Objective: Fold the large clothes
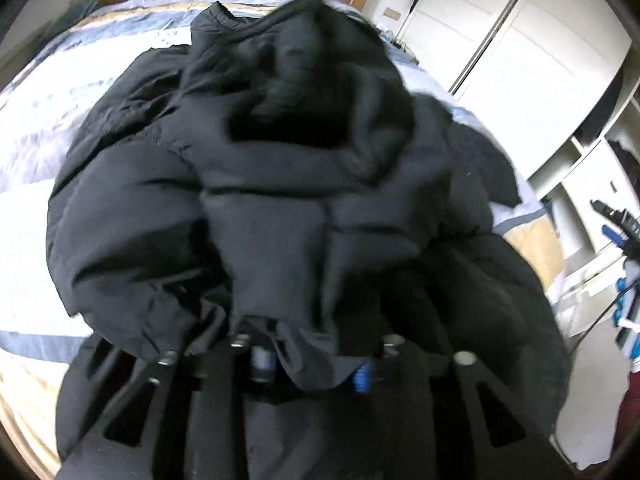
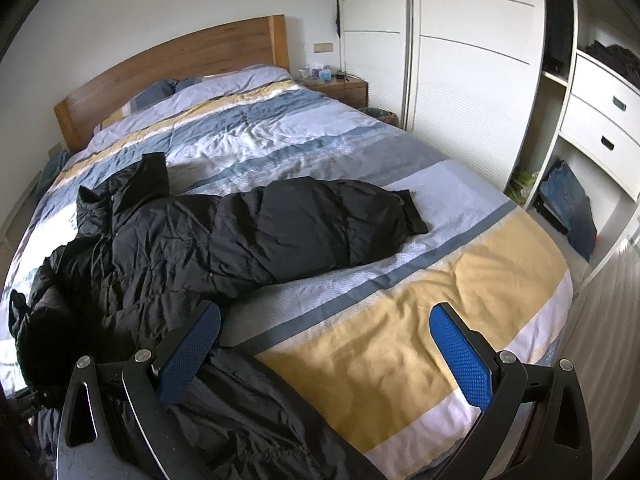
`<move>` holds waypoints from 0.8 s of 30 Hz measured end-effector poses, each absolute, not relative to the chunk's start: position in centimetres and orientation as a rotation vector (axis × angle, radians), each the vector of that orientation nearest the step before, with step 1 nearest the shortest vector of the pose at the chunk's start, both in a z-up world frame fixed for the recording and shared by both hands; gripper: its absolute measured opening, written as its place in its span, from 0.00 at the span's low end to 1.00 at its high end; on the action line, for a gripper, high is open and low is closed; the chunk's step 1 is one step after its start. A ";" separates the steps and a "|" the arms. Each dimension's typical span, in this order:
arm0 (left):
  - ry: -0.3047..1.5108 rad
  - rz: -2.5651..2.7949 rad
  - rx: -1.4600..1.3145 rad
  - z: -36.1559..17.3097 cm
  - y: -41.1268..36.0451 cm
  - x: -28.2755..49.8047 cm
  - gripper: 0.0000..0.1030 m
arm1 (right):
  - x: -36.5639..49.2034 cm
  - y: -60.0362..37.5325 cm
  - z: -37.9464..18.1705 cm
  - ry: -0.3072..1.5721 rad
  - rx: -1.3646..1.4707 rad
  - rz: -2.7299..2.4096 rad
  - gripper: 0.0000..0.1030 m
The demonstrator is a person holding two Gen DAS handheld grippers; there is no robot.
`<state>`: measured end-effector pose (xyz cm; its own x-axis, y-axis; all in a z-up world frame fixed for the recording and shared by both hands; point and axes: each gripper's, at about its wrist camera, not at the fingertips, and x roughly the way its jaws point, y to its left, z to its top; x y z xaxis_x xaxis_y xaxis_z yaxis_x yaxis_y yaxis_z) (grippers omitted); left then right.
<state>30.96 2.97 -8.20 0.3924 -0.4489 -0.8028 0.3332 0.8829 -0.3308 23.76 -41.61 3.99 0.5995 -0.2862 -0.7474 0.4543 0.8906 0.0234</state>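
One black puffer jacket (image 2: 248,236) sprawled across striped bed (image 2: 400,320), bunched over left tool (image 1: 308,364), clamped on its fabric. Right tool (image 2: 324,344) spread wide, holding nothing. Beyond: wooden headboard (image 2: 180,64), nightstand (image 2: 344,88), white wardrobe (image 2: 472,80).

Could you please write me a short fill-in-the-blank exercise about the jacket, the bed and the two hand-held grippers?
1. The puffer jacket is ____ in colour.
2. The right hand-held gripper has its fingers ____, holding nothing.
3. The left hand-held gripper is closed on the ____.
4. The headboard of the bed is made of ____.

Missing words: black; open; jacket; wood
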 end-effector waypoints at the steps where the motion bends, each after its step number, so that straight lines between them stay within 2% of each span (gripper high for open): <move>1: 1.051 -0.502 -0.126 -7.8 3.0 30.8 0.35 | 23.6 -41.4 4.2 0.820 0.218 -0.430 1.00; 6: 1.034 -0.541 -0.131 -6.4 3.4 29.3 0.41 | 23.3 -40.4 5.0 0.806 0.208 -0.418 1.00; 14: 0.948 -0.561 -0.206 -2.6 6.8 27.1 0.41 | 24.0 -35.9 5.4 0.814 0.176 -0.283 1.00; 18: 0.895 -0.483 -0.221 -0.7 10.2 28.3 0.41 | 25.2 -31.6 5.1 0.833 0.157 -0.161 1.00; 24: 0.880 -0.374 -0.221 -0.6 14.8 32.0 0.41 | 28.8 -21.0 3.4 0.878 0.097 0.103 1.00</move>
<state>32.02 14.79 -0.62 0.5787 -0.4066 -0.7070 0.2273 0.9129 -0.3390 28.77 -21.04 3.42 0.6343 0.1302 -0.7620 -0.0501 0.9906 0.1275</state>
